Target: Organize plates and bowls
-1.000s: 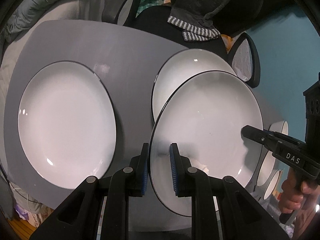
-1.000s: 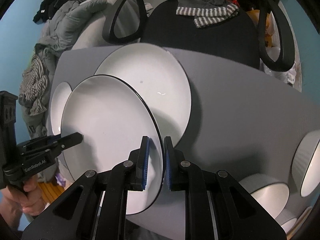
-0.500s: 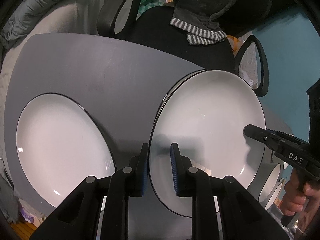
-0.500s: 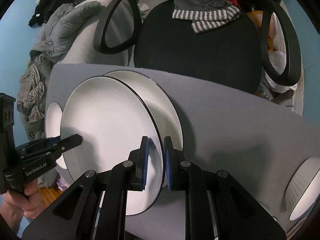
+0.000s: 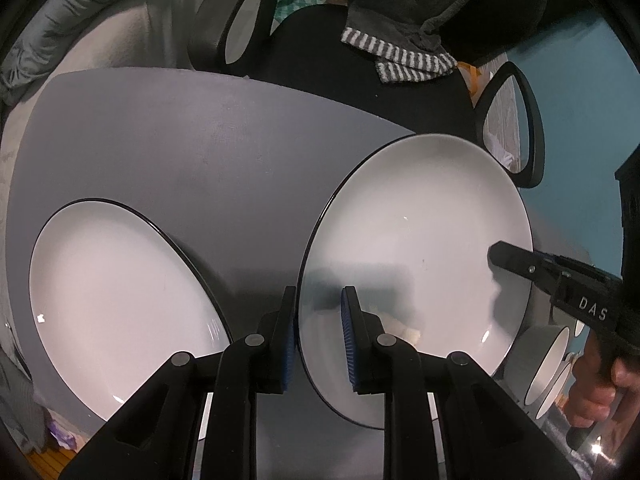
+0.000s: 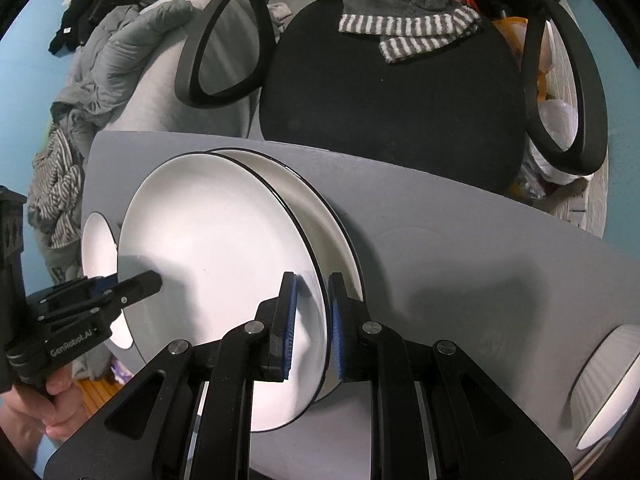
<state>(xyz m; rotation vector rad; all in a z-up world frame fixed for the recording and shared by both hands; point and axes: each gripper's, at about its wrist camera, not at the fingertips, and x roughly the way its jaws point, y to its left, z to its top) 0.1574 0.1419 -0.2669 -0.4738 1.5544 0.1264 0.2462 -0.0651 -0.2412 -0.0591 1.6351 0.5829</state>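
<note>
Now, carried plate (image 6: 216,264): directly over the bottom plate (image 6: 316,208), nearly lined up, slightly tilted.
left gripper (image 5: 318,334): clamped on its left rim.
right gripper (image 6: 312,326): clamped on right rim.
Next: lower evenly.

Both grippers are matte black plastic. The left gripper (image 5: 318,336) has two angular fingers lined with ribbed blue pads (image 5: 347,340), and round silver pivot screws (image 5: 253,339) sit at the linkage joints. The right gripper (image 6: 312,324) is built the same, with blue pads (image 6: 336,328) and silver screws (image 6: 369,327). Seen from the side, the right one carries white "DAS" lettering, the left one white "GenRobot.AI" lettering. A bare hand (image 5: 596,392) wraps each handle; no sleeve shows.
</note>
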